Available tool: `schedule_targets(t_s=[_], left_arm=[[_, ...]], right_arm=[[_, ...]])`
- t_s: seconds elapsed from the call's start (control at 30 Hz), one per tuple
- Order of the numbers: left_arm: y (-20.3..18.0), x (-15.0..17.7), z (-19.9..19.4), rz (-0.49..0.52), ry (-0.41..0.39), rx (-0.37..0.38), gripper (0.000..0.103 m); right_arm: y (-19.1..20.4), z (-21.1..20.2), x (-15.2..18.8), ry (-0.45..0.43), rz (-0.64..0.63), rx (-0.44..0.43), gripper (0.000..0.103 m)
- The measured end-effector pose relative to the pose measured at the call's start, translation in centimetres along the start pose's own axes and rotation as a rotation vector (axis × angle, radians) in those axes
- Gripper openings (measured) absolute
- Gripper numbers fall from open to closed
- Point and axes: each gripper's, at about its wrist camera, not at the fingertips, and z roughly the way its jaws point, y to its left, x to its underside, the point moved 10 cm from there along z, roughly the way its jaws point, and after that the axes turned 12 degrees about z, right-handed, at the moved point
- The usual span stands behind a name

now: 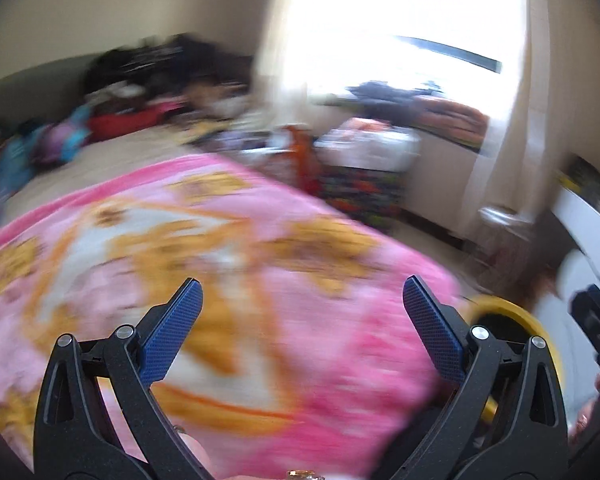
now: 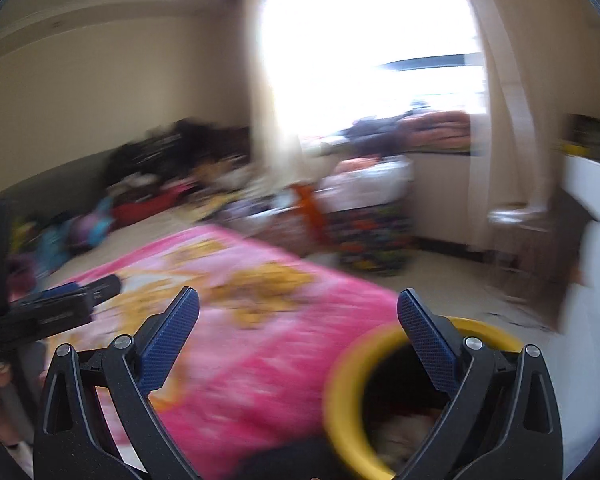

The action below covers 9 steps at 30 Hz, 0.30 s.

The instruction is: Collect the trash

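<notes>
**Hovering over the blanket beside the bin**

Left gripper [image 1: 302, 300] and right gripper [image 2: 298, 310] both spread wide, holding nothing, above a pink blanket [image 1: 260, 280]. The yellow-rimmed bin [image 2: 342, 384] sits lower right; its contents are blurred. Bright window [image 2: 360, 40] at upper centre.

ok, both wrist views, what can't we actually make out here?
- Pile along the far wall, left wrist view: motion blur, single items unreadable.
- Yellow-rimmed bin contents, right wrist view: blurred, partly behind the right tongs.
- Same bin in the left wrist view: mostly hidden by the left tongs.
- Window: blown out.
- Trash on the pink blanket: none discernible.
</notes>
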Motion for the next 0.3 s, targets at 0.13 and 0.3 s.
schedule_targets(t_s=[0.13,0.3], left_arm=[[15.2,4.9,1.4,-0.169,0.159,-0.294,0.092],[29.3,14.6,1.8,-0.274,0.376,-0.591,0.092]], right_arm=[[12.7,8.2,4.9,0.257,-0.071,-0.242,0.097],[26.0,17.1,17.5,0.59,-0.218,-0.381,0.097]])
